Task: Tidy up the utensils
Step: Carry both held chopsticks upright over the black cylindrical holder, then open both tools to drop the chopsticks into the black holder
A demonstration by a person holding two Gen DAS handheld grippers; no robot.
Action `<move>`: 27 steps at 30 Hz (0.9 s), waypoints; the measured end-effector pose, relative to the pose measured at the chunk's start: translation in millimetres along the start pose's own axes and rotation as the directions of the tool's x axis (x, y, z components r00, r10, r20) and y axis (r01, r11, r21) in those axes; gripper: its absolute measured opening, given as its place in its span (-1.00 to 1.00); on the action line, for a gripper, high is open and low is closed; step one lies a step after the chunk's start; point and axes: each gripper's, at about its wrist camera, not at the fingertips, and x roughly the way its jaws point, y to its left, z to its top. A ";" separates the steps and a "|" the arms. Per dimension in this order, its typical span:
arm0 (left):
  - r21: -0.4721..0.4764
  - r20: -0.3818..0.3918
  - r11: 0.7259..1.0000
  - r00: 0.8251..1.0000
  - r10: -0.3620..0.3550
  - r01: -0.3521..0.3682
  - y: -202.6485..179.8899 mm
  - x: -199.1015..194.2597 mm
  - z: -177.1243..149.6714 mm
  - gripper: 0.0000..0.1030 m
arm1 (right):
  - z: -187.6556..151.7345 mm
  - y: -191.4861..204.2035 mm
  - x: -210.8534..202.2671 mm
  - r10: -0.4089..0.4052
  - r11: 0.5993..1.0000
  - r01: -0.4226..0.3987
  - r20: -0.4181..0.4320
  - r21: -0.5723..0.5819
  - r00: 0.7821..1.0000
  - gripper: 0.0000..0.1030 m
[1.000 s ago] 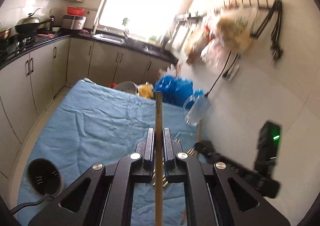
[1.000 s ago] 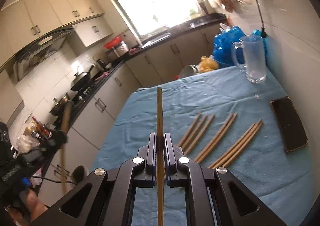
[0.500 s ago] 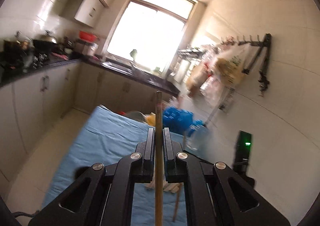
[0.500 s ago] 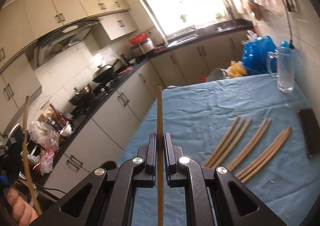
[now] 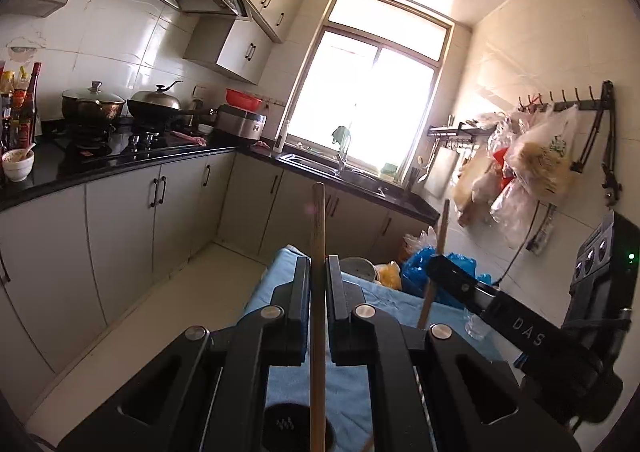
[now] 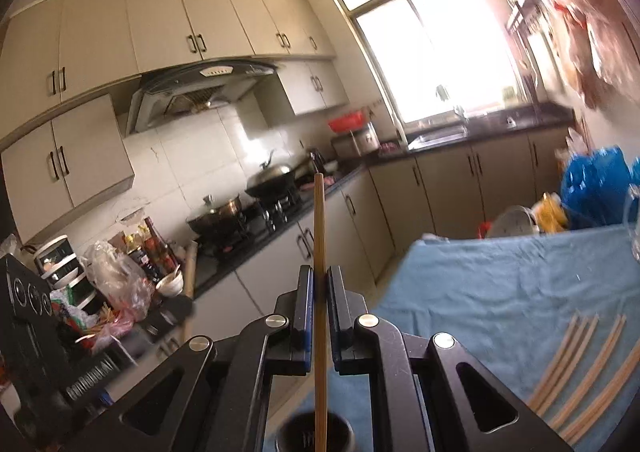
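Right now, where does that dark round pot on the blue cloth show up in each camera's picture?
Left wrist view: dark round pot at the bottom edge, left of centre, behind the held chopstick.
Right wrist view: bottom centre, directly under the chopstick.
Shared landmark: the bright window above the sink.

tablecloth (image 6: pixel 480 292): plain light blue
chopsticks (image 6: pixel 580 364): pale tan wood
held chopstick (image 5: pixel 318 252): light brown wood
grippers (image 5: pixel 318 284): black, silver screws
holder (image 6: pixel 316 436): black
countertop (image 5: pixel 120 164): glossy black
cabinets (image 5: pixel 120 220): grey-beige, dark handles
bag (image 6: pixel 592 180): bright blue
basin (image 5: pixel 244 98): red
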 end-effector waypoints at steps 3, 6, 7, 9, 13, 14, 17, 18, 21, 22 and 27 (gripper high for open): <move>-0.019 0.026 1.000 1.000 -0.013 0.013 4.6 17.6 -0.8 -0.87 | -0.7 6.4 22.2 -0.025 0.999 0.026 0.025 -0.020 0.999 -0.86; -0.022 0.025 0.999 0.999 -0.037 0.037 8.5 43.7 -6.1 -0.87 | -7.9 4.8 38.0 -0.050 0.998 0.050 0.025 -0.031 0.998 -0.86; -0.022 0.019 0.999 0.999 -0.037 0.038 9.8 51.5 -8.9 -0.87 | -12.2 2.5 43.7 -0.053 0.998 0.054 0.014 -0.030 0.998 -0.86; -0.012 0.003 1.000 1.000 -0.029 0.029 11.8 67.3 -15.5 -0.87 | -20.5 -3.8 52.8 -0.065 0.998 0.064 -0.012 -0.027 0.998 -0.86; -0.018 -0.033 1.000 0.999 -0.014 0.014 17.8 89.3 -35.3 -0.87 | -36.4 -17.4 64.7 -0.074 0.997 0.073 -0.065 -0.019 0.995 -0.86; -0.024 -0.036 1.000 0.999 -0.011 0.010 19.8 92.9 -39.1 -0.87 | -39.2 -18.7 65.0 -0.075 0.997 0.074 -0.072 -0.020 0.995 -0.85; -0.018 -0.036 1.000 0.999 0.014 -0.015 21.5 98.3 -47.1 -0.87 | -49.9 -23.5 65.4 -0.071 0.997 0.069 -0.099 -0.022 0.993 -0.85; -0.014 -0.036 1.000 0.999 0.019 -0.019 21.8 98.6 -49.0 -0.87 | -52.6 -24.6 65.4 -0.070 0.997 0.068 -0.107 -0.021 0.992 -0.85; 0.008 -0.027 0.999 0.999 0.040 -0.040 21.9 97.1 -53.6 -0.87 | -60.8 -24.3 65.9 -0.073 0.997 0.070 -0.128 -0.025 0.989 -0.85; 0.016 -0.027 0.999 0.998 0.049 -0.048 19.9 96.4 -54.9 -0.87 | -63.8 -24.6 66.1 -0.072 0.997 0.070 -0.136 -0.027 0.988 -0.85; 0.047 -0.032 0.995 0.995 0.089 -0.088 18.6 87.3 -60.7 -0.87 | -73.6 -24.3 66.6 -0.068 0.998 0.064 -0.169 -0.030 0.983 -0.83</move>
